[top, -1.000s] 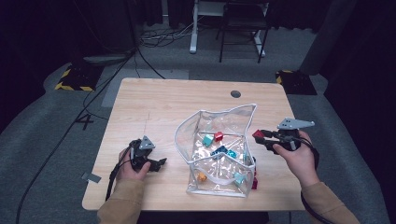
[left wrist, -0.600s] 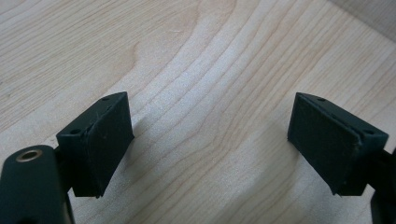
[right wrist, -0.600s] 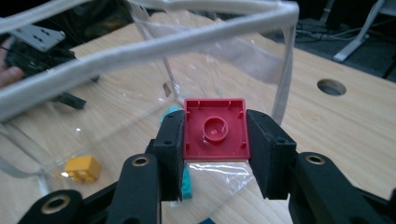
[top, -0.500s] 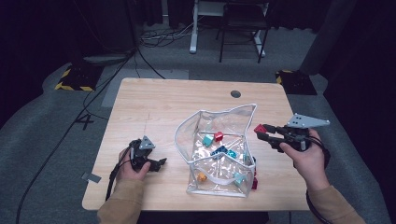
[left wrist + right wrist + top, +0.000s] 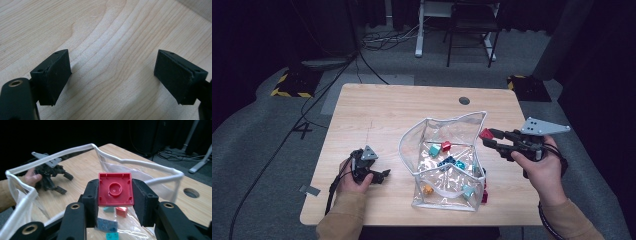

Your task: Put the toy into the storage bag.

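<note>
In the high view, the right gripper (image 5: 488, 138) pinched a red brick (image 5: 485, 133) at center right, just over the rim of the clear bag (image 5: 472, 118), where several bricks already lay; one red piece sat outside at the bag's lower right corner. The left gripper view showed the left gripper (image 5: 112, 75) with jaws spread over bare table (image 5: 105, 30). In the right gripper view, the brick sat mid-frame between the pads (image 5: 91, 195), apparently about to be dropped in.

The worktop (image 5: 412, 107) lies bare around the left tool (image 5: 371, 175); the open clear bag (image 5: 447, 165), rim standing up, blocks its middle-right part.
</note>
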A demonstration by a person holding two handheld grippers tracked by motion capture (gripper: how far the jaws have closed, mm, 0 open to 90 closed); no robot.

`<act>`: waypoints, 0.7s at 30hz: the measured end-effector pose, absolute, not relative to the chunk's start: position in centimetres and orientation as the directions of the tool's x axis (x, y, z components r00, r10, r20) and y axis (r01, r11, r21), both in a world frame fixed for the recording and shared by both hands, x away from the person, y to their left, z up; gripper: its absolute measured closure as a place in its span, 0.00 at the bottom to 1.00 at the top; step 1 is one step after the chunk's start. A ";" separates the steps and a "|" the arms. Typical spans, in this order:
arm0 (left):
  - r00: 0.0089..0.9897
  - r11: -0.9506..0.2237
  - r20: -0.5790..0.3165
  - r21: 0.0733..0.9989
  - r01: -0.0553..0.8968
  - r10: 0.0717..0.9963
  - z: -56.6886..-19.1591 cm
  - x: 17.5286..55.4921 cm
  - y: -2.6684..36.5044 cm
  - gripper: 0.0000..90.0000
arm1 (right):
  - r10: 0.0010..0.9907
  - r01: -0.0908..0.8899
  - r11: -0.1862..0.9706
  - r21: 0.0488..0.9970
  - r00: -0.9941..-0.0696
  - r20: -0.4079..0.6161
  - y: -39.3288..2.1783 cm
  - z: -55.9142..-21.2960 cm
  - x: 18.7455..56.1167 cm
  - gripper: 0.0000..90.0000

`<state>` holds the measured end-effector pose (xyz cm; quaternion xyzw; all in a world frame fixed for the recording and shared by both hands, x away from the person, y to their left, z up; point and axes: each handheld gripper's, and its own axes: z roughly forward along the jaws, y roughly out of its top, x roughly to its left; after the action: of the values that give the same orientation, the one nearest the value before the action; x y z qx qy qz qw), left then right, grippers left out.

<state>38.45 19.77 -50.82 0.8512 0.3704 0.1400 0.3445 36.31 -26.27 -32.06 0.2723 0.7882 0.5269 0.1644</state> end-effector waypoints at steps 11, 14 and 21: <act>0.687 -0.489 -0.017 0.690 0.534 0.727 -50.8 38.5 19.8 0.16 | 0.523 0.213 0.320 0.923 -0.852 0.016 -21.7 -31.0 36.5 0.66; 0.687 -0.489 -0.017 0.690 0.534 0.727 -50.8 38.5 19.8 0.16 | 0.505 0.201 0.326 0.924 -0.863 0.009 -20.6 -30.8 36.6 0.66; 0.687 -0.489 -0.017 0.690 0.534 0.727 -50.8 38.5 19.8 0.16 | 0.475 0.193 0.347 0.918 -0.880 0.006 -18.7 -30.6 36.7 0.66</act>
<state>38.45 19.77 -50.82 0.8513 0.3702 0.1400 0.3444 36.74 -18.68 -30.63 0.2063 0.8100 0.5328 0.1322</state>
